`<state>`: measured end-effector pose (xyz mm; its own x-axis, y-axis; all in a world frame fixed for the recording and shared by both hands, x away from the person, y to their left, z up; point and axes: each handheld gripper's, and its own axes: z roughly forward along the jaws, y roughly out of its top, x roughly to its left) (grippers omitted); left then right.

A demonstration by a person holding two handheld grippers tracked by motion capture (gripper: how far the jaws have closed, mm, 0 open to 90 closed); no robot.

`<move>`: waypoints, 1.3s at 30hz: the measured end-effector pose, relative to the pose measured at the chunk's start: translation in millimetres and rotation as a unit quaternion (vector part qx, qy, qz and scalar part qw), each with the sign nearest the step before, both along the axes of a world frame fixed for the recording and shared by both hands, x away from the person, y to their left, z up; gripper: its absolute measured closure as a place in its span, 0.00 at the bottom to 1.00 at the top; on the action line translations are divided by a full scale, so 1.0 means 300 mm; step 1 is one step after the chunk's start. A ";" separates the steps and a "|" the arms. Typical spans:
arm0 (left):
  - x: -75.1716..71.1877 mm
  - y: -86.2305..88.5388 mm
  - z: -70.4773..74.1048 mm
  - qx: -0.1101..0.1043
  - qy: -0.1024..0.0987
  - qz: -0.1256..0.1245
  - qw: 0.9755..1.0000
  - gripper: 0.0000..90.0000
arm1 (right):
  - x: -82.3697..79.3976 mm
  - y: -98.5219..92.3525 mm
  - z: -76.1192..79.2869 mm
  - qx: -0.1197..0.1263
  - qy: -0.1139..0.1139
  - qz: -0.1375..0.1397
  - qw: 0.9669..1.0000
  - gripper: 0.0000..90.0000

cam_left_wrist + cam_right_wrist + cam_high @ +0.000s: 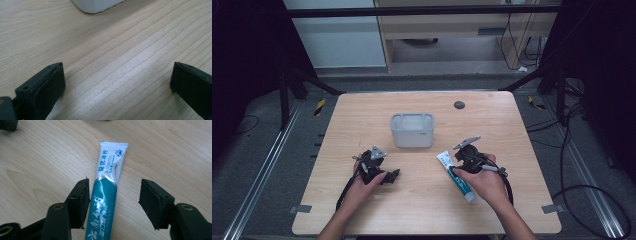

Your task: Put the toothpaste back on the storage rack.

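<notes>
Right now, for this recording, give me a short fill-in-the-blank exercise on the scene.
1. The toothpaste tube lies between the jaws of the ____ gripper.
2. The grey container stands on the ____ table.
3. The left gripper has its jaws ____, with bare wood between them.

Missing words: right; wooden; open

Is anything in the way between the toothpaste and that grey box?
Nothing visible is. The toothpaste tube lies on the table between the right gripper's open jaws, one pad at its side, the other apart. The grey box stands farther back, to the left, with bare wood between. The left gripper sits off to the side.
</notes>
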<state>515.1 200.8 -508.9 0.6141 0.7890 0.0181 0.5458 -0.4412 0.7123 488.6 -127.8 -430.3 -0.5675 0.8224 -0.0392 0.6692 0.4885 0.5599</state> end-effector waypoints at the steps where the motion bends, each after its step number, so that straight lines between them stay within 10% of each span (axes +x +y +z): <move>1: 0.000 0.000 0.000 0.000 0.000 0.000 1.000 0.00 | 0.000 0.000 0.000 0.000 0.000 0.000 1.000 0.47; 39: 0.000 0.000 0.000 0.000 0.000 0.000 1.000 0.00 | 0.093 0.072 -0.053 -0.013 0.051 -0.006 0.999 0.51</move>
<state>515.0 200.8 -508.9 0.6141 0.7890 0.0180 0.5461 -0.4412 0.7121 516.3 -106.1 -446.4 -0.5603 0.8283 -0.0029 0.7278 0.4940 0.4757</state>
